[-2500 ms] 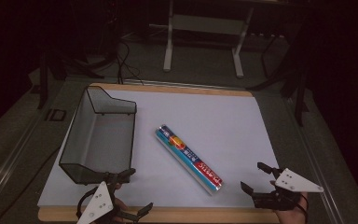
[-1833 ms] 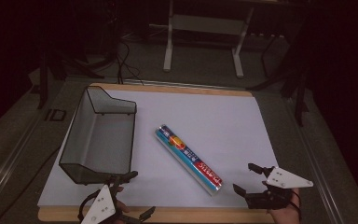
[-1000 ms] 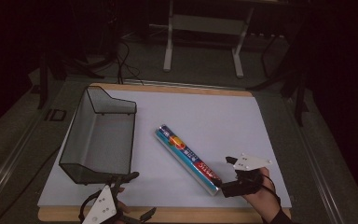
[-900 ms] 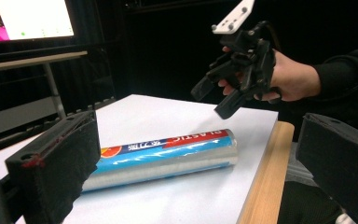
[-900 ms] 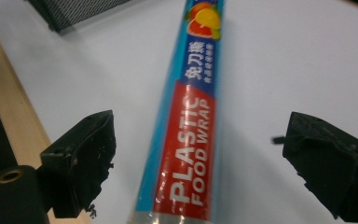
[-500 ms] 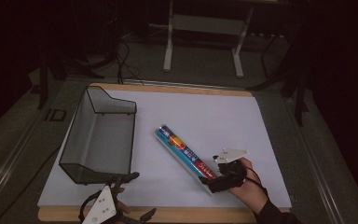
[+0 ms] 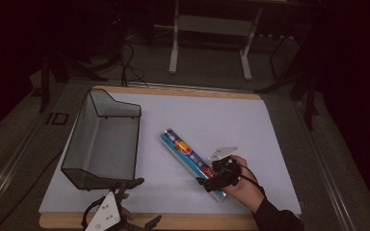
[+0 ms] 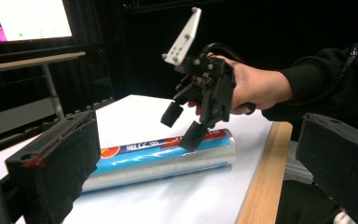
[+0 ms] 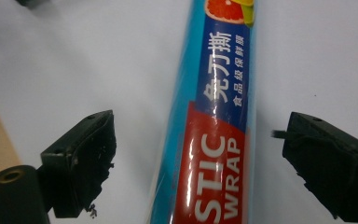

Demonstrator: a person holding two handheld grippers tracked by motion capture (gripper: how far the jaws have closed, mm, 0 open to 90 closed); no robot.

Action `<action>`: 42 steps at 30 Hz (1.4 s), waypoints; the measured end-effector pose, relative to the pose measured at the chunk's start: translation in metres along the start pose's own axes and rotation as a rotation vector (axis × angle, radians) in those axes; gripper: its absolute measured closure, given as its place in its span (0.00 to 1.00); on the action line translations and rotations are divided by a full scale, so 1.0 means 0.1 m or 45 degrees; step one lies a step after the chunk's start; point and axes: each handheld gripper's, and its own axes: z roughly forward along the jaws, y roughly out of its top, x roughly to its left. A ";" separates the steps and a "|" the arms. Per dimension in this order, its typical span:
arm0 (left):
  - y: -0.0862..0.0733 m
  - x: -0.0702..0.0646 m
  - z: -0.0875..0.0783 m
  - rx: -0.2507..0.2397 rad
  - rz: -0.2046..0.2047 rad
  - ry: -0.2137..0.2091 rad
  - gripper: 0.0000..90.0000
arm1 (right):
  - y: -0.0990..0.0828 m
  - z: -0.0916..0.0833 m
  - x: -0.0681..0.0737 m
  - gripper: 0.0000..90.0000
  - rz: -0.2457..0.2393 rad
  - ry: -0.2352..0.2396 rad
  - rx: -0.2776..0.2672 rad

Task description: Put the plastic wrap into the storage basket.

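Right gripper (image 7: 211, 180) has swung in from the sheet's right edge and now hangs over the near end of the roll (image 7: 191, 159), jaws apart and straddling it, not yet closed. That roll lies flat on the white sheet (image 7: 270, 144), long axis running diagonally away to the left — toward the wire basket (image 7: 103, 139), just beside. Left gripper (image 7: 130, 199) waits open at the near edge, farther off; free sheet lies on both sides of the roll

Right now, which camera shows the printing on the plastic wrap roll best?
The right gripper view: the plastic wrap roll lies close between open jaws, lettering readable. The left gripper view shows its side; the high view shows its whole length, print too small.
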 end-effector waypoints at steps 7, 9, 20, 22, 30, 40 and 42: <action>0.00 0.00 0.00 0.000 0.002 -0.003 0.01 | 0.12 0.11 0.02 0.11 -0.011 0.007 0.074; 0.00 0.00 0.00 0.000 0.003 -0.004 0.01 | 0.16 0.13 0.01 0.11 -0.011 0.002 0.085; 0.00 0.00 0.00 0.002 -0.002 -0.007 0.01 | 0.36 0.34 -0.02 0.11 0.010 0.027 0.188; 0.00 0.00 0.00 0.002 0.000 -0.011 0.01 | 0.39 0.38 -0.03 0.11 0.011 0.027 0.206; 0.00 0.00 0.00 0.004 -0.002 -0.019 0.01 | 0.54 0.51 -0.04 0.11 0.012 -0.011 0.315; -0.01 0.00 0.01 0.010 0.000 -0.030 0.01 | 0.74 0.67 -0.12 0.14 0.056 0.002 0.463; -0.01 -0.01 0.01 0.011 0.001 -0.032 0.01 | 0.76 0.71 -0.13 0.14 0.070 0.007 0.501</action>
